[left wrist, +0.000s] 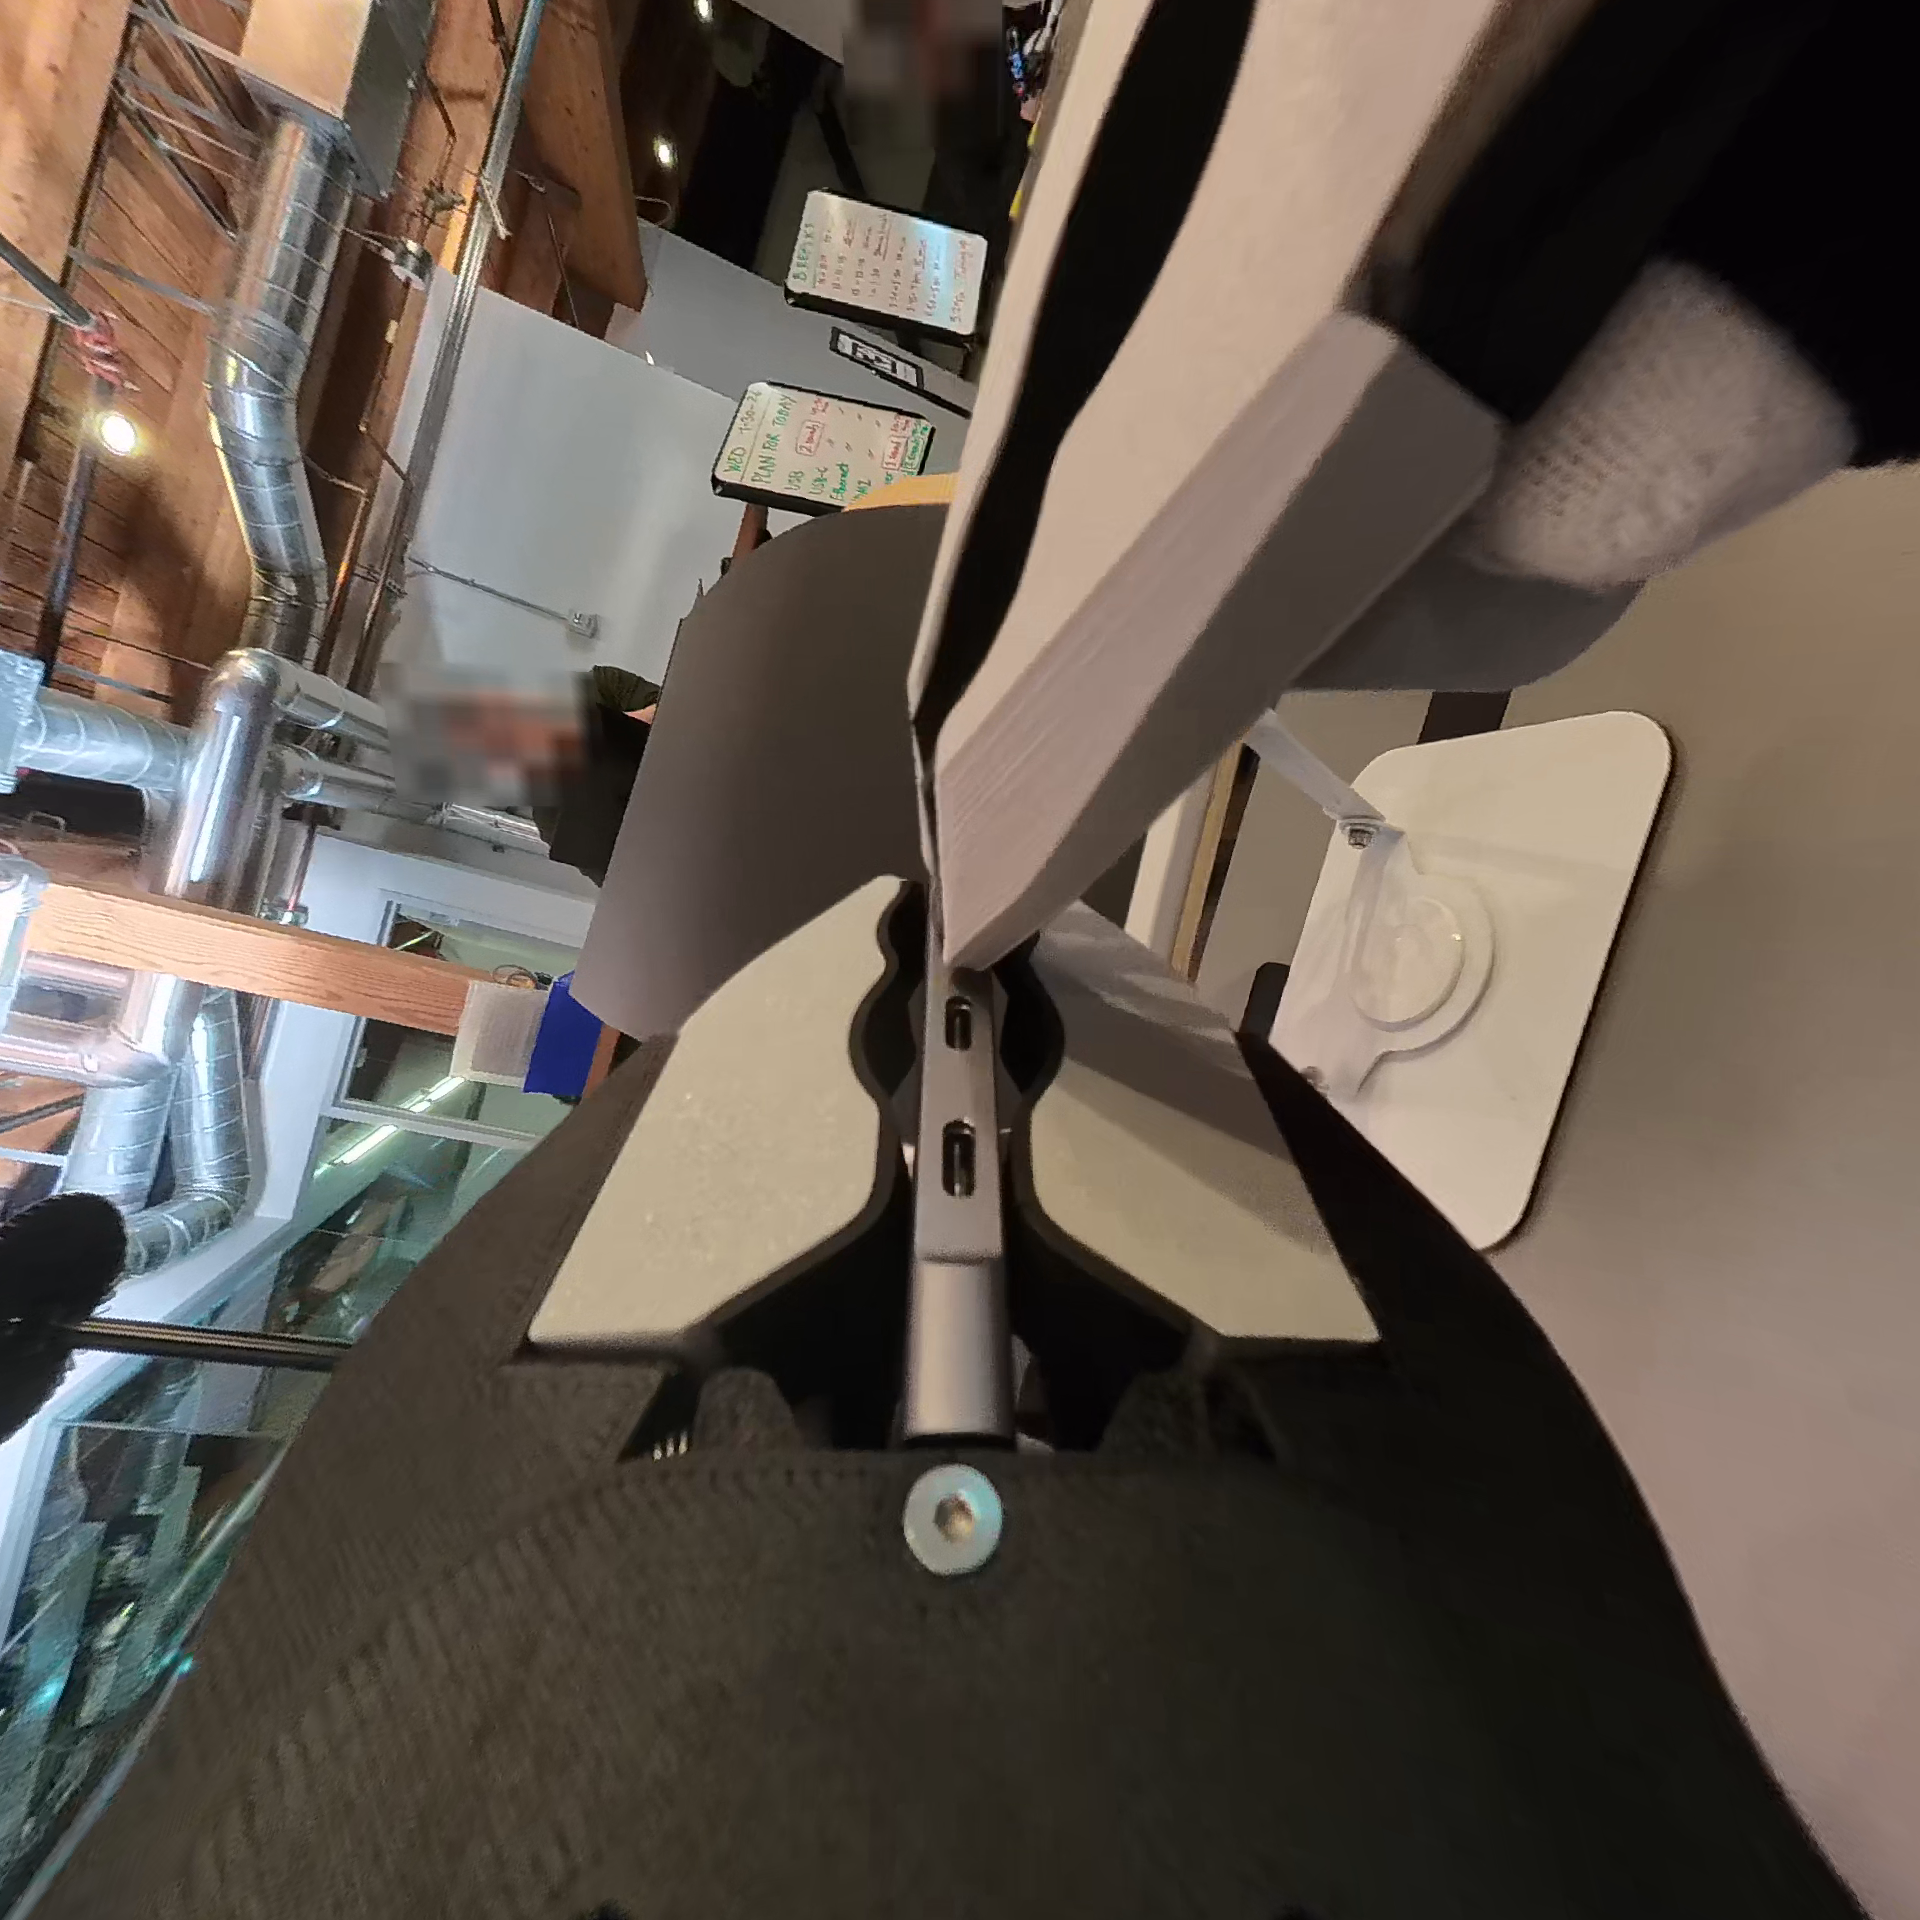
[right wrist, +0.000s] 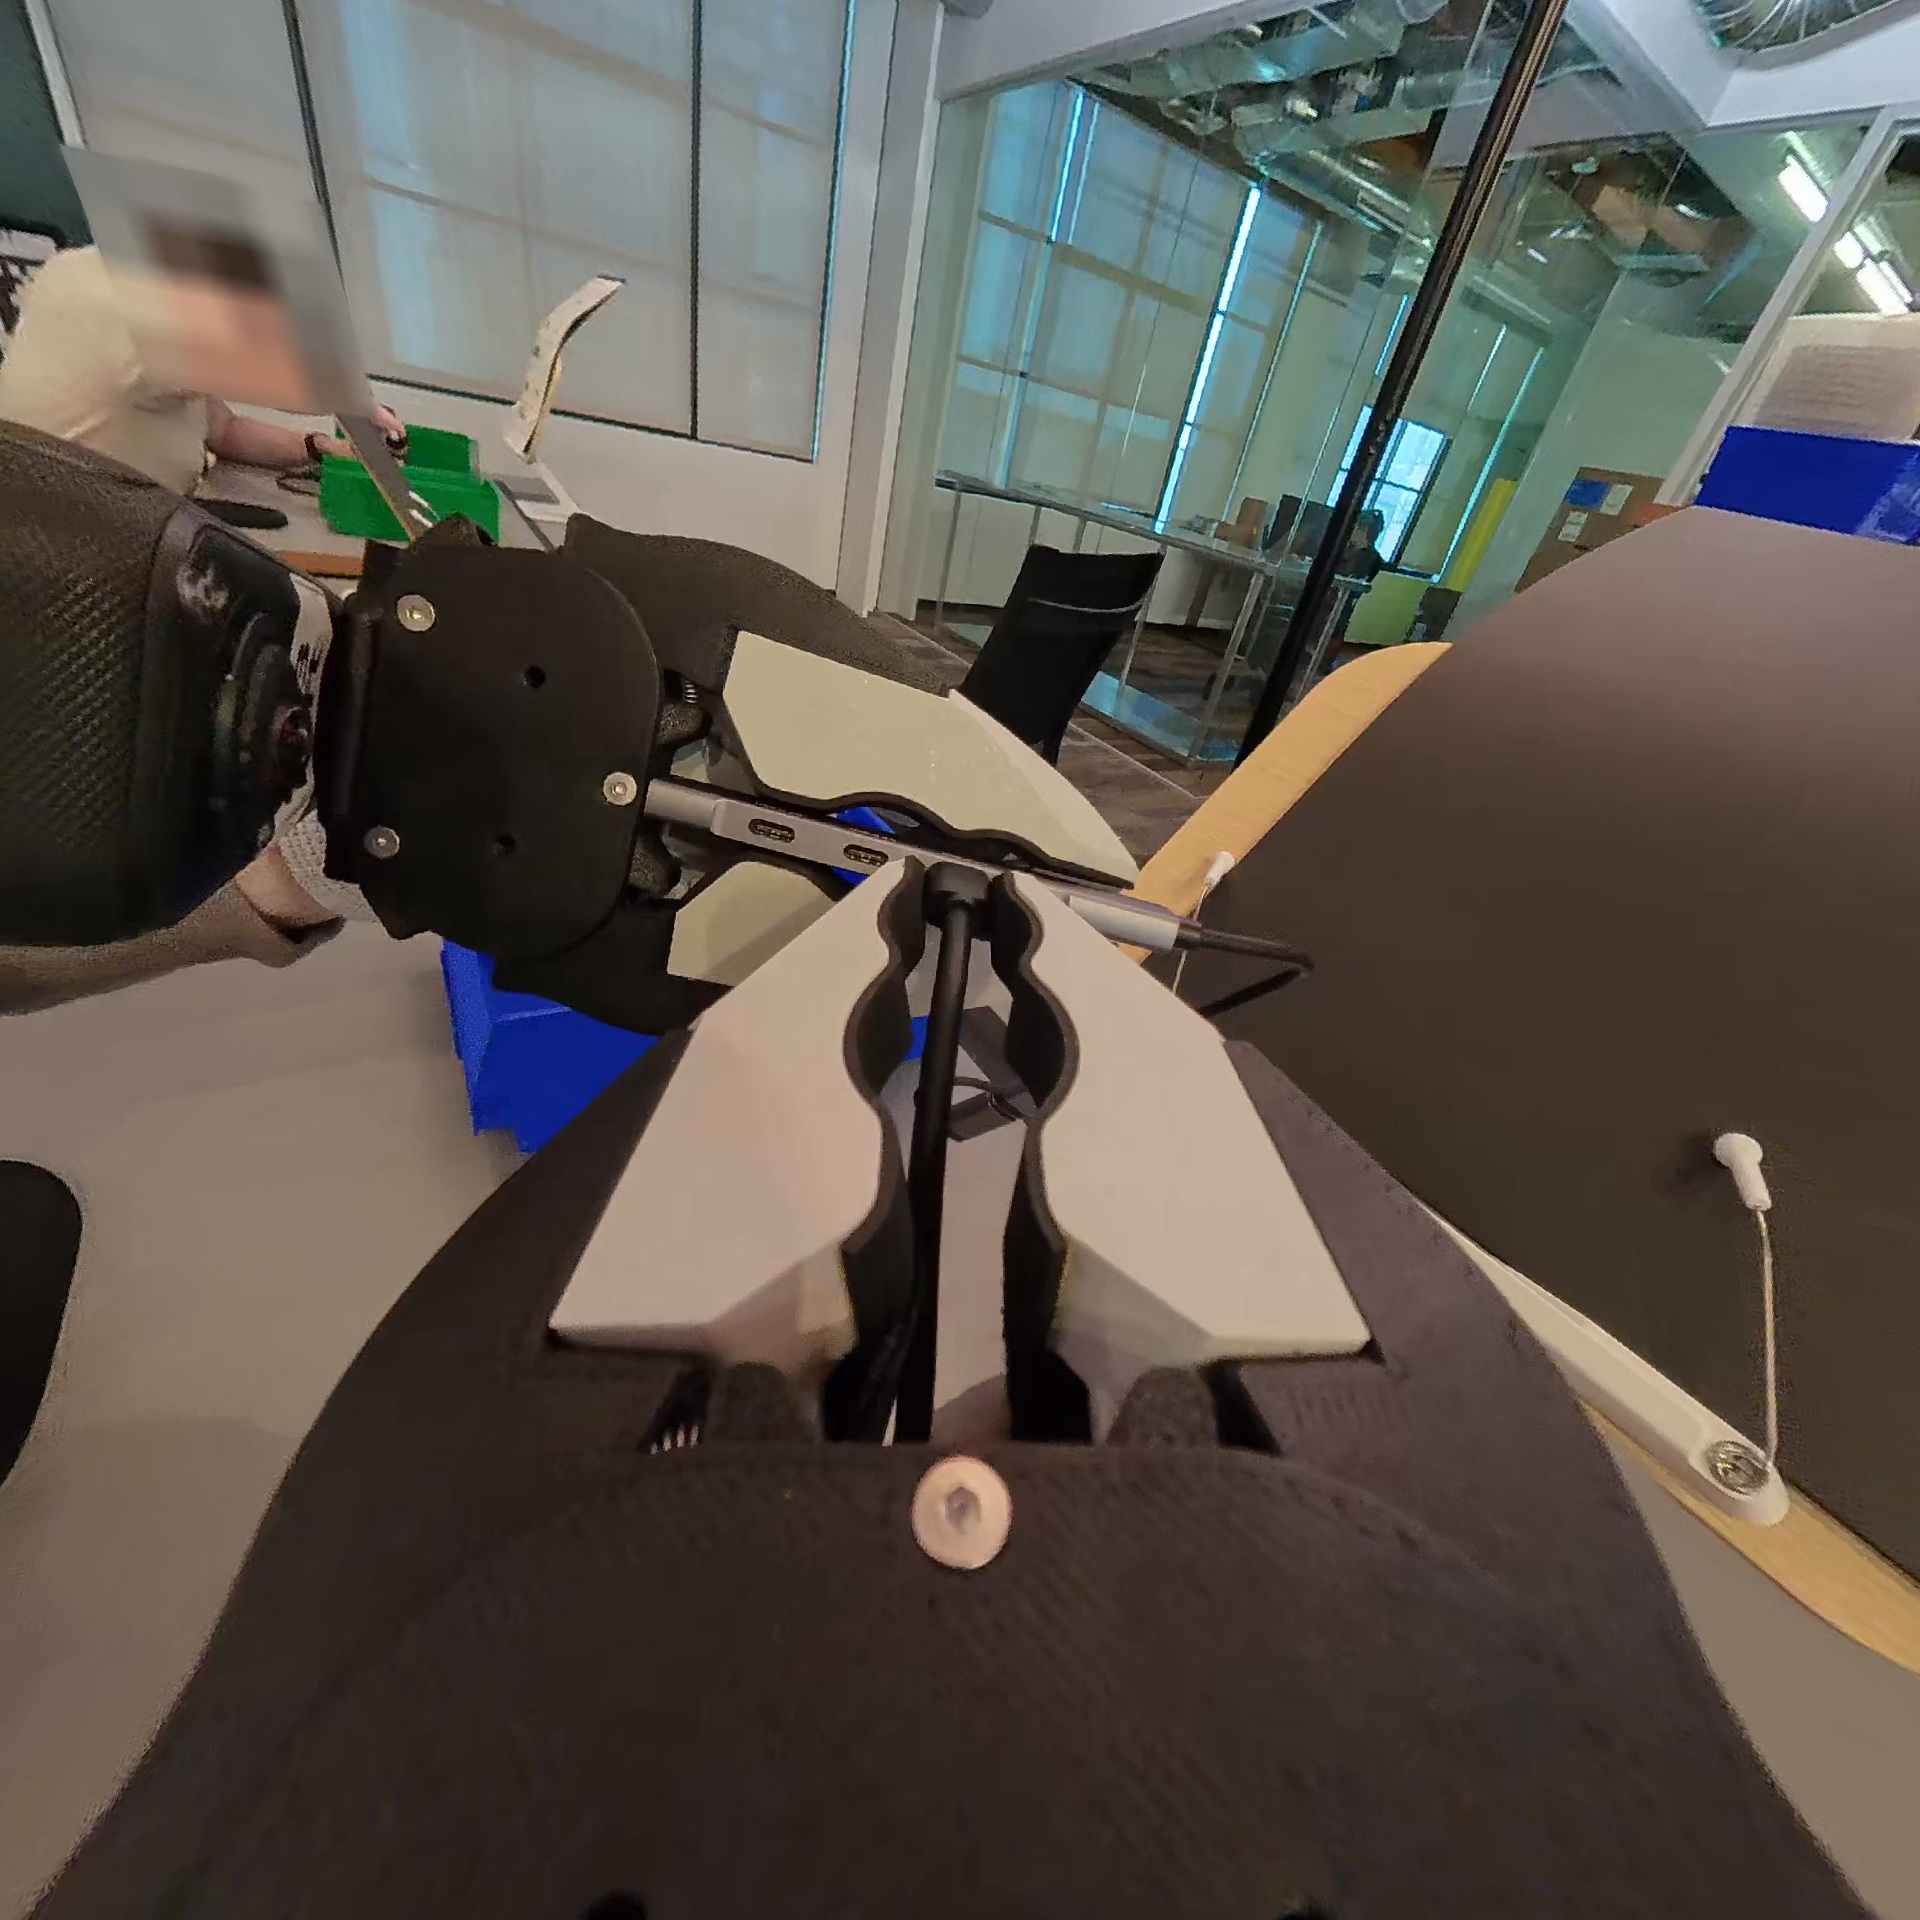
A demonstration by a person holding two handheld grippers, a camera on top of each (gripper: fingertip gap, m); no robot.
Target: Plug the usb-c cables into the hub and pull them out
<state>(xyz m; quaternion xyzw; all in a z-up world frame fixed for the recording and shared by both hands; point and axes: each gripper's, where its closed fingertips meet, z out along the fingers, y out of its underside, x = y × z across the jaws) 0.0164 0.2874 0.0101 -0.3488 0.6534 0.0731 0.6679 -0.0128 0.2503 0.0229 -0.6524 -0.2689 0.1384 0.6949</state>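
Gripping hub — cable plugged

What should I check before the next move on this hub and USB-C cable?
1. Left tool shut on the hub: ok.
2. Right tool shut on the black cable just behind its plug: ok.
3. Plug meeting the hub's edge squarely: ok in the right wrist view.
4. Plug fully seated in its port: cannot tell, the tool tips hide it.
5. Two neighbouring ports empty: ok.
6. Hub's own lead free of the tools: ok.
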